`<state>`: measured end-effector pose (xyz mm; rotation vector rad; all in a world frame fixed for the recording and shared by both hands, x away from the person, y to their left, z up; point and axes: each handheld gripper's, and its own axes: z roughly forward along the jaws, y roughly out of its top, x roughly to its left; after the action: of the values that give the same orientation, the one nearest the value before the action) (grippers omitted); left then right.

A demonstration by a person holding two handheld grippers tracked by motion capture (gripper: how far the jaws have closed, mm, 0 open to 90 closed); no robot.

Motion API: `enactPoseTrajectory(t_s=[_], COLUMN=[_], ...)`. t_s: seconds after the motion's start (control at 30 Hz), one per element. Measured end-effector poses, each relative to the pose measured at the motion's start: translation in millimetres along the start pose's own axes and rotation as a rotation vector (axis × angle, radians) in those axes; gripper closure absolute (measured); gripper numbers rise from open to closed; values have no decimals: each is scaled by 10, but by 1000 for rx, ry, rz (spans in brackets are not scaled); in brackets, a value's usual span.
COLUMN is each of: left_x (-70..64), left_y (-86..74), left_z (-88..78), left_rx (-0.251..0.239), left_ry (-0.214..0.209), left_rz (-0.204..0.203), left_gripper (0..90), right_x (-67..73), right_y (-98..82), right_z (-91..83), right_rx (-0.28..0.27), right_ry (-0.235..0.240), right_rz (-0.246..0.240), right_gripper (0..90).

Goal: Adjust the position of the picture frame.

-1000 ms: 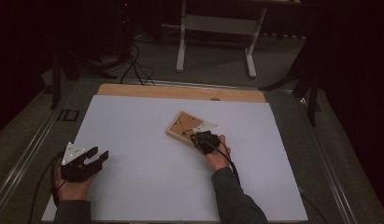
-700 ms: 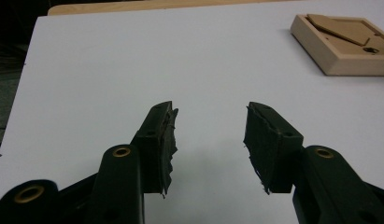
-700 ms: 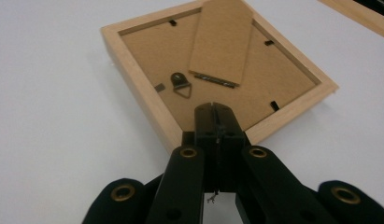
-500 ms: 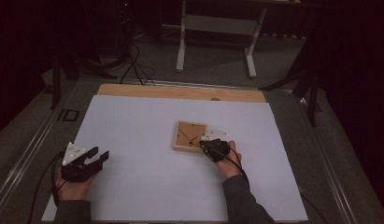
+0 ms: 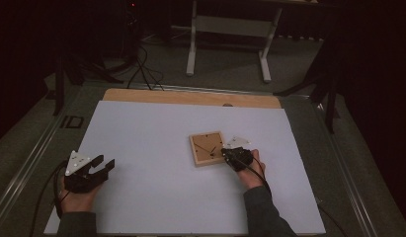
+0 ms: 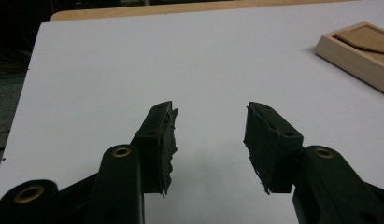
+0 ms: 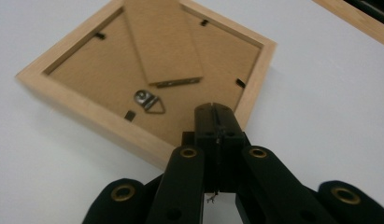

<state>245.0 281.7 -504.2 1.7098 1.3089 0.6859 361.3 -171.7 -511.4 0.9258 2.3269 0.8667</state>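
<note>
- High view: the wooden picture frame lies face down near the middle of the white counter, its edges now roughly square to the counter's edges; a second ago it sat farther back and turned on a corner like a diamond, so it has been swung round and drawn a little toward the person
- That reads to me as lining the frame up, backing board uppermost, so the small clips and the hanger on the back can be got at next
- The right gripper sits at the frame's near right corner and has travelled with it; in the right gripper view its fingers are pressed together with nothing between them, tips over the frame's corner, pushing, I judge, rather than clamping, though contact itself is hard to see
- The left gripper rests well apart at the counter's left side and hasn't shifted; its fingers stand spread with only bare counter between them, holding nothing
</note>
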Motion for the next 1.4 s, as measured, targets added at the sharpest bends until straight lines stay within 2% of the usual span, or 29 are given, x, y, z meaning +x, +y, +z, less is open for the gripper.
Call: enactPoseTrajectory(t_s=[0.3,0.63,0.83,0.97,1.2,1.4], left_x=[3,1,-3,-6,-13,-10], left_y=[0,0,0,1,2,2], left_z=[-3,-2,1,6,9,7], left_rx=[-1,-1,2,4,4,1], left_ry=[1,1,2,2,2,1], left_rz=[4,4,6,9,11,11], left_gripper=[522,522,522,522,522,522], right_x=[-217,-478,-663,-788,-864,-902], right_y=[-91,-177,-223,-247,-209,-194], right_z=[-37,-71,-64,-41,32,66], right_rx=[15,49,56,44,47,41], right_ry=[-59,-126,-170,-184,-227,-242], right_rz=[56,87,143,214,241,277], right_gripper=[898,897,898,898,898,897])
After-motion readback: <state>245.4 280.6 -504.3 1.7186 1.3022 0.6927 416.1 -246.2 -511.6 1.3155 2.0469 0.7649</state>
